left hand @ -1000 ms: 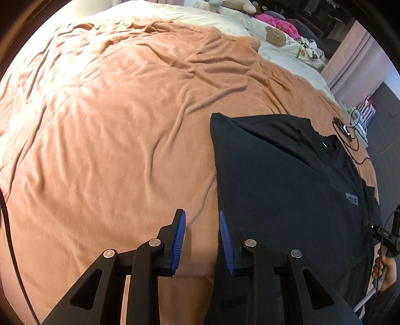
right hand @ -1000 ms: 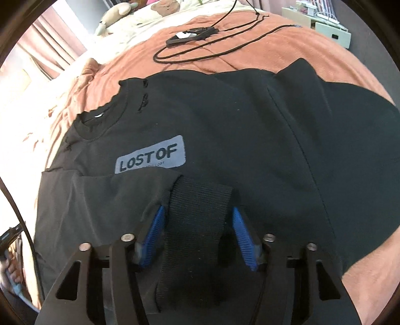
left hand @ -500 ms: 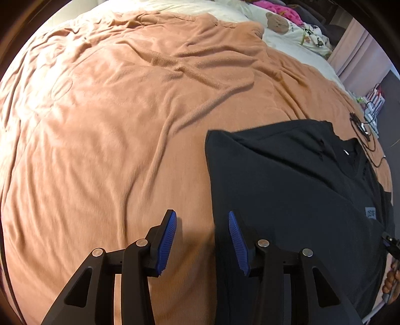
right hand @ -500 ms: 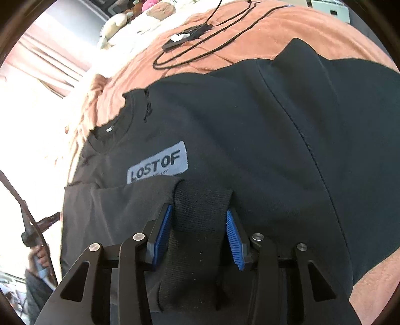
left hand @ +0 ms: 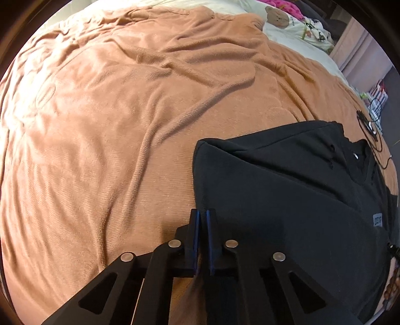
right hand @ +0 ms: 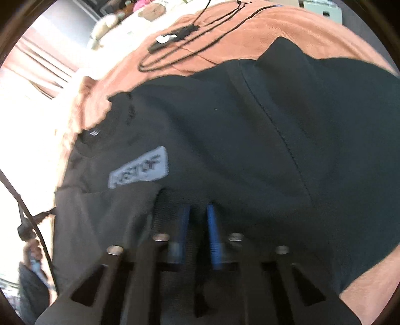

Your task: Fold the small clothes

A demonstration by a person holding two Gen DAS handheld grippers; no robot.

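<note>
A black sweatshirt (left hand: pixel 287 200) lies flat on an orange-brown blanket (left hand: pixel 112 125). In the left wrist view my left gripper (left hand: pixel 202 215) sits at the garment's left side edge. Its jaws are closing and the blue pads pinch that edge. The right wrist view is blurred. It shows the sweatshirt (right hand: pixel 237 125) with its grey logo patch (right hand: pixel 140 167) and a sleeve folded across the chest. My right gripper (right hand: pixel 198 212) is closing on the ribbed sleeve cuff (right hand: pixel 197 197), with the cuff between its pads.
A black cable with a small box (right hand: pixel 180 47) lies on the blanket beyond the collar. Pillows and a teddy bear print (left hand: pixel 277 16) are at the bed's far end. A person's hand (right hand: pixel 33 250) shows at the left edge.
Both grippers went from open to shut. The left one moved in toward the sweatshirt's side edge and closed on it. The right one stayed over the cuff and closed on it.
</note>
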